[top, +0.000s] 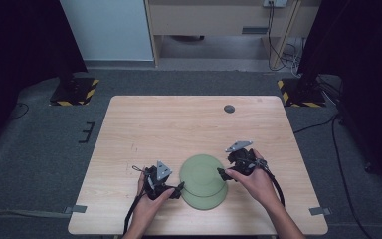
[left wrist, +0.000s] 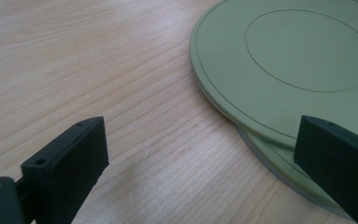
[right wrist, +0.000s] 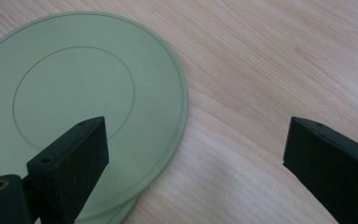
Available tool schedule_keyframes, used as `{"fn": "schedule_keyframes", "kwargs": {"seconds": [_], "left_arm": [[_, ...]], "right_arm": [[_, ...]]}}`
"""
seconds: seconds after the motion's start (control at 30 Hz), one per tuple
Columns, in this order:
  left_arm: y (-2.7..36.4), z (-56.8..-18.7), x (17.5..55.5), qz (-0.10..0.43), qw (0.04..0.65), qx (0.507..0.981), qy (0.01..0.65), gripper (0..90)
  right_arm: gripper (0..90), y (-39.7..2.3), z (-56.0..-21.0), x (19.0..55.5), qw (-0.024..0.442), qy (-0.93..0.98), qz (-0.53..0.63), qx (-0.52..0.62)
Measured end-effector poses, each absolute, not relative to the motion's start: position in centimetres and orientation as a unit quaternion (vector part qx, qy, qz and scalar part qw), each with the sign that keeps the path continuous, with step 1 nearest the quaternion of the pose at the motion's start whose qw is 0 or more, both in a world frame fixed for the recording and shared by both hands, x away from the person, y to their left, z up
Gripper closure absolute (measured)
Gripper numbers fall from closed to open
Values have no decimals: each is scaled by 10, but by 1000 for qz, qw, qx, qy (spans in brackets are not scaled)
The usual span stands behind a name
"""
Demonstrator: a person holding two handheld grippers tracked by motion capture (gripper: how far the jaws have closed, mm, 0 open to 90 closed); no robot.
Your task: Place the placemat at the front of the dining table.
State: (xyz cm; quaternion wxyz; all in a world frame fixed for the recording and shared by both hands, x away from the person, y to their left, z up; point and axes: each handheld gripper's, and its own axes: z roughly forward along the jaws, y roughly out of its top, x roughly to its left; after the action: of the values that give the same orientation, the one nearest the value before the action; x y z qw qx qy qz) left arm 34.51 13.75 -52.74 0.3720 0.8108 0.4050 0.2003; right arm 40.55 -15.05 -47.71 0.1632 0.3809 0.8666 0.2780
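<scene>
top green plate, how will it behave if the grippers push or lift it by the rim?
The top green plate looks flat, thin and stiff, so it should keep its shape when lifted. It sits offset on the lower plate, and both surfaces look smooth, so a sideways push would probably slide it off. The rim lies low against the lower plate, so the open left gripper may struggle to get under it.

Two green plates (top: 203, 181) lie stacked upside down at the near middle of the table (top: 179, 124). The top plate (left wrist: 284, 70) sits slightly offset, so the lower rim (left wrist: 279, 165) peeks out.
</scene>
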Motion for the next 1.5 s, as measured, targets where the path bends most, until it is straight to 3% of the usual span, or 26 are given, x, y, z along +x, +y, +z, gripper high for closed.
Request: {"fn": "schedule_keyframes", "kwargs": {"seconds": [0.23,0.33,1.0,1.5], "left_arm": [[137,-526,345,205,372,810,404,22],[136,-526,345,208,373,808,406,23],[131,-530,346,208,364,812,405,7],[131,-530,346,206,365,810,409,0]], "right_arm": [[180,-134,-486,431,129,882,260,371],[187,-131,-489,436,122,887,253,367],[127,-118,-508,451,50,889,265,371],[140,-121,-513,457,10,880,282,383]]}}
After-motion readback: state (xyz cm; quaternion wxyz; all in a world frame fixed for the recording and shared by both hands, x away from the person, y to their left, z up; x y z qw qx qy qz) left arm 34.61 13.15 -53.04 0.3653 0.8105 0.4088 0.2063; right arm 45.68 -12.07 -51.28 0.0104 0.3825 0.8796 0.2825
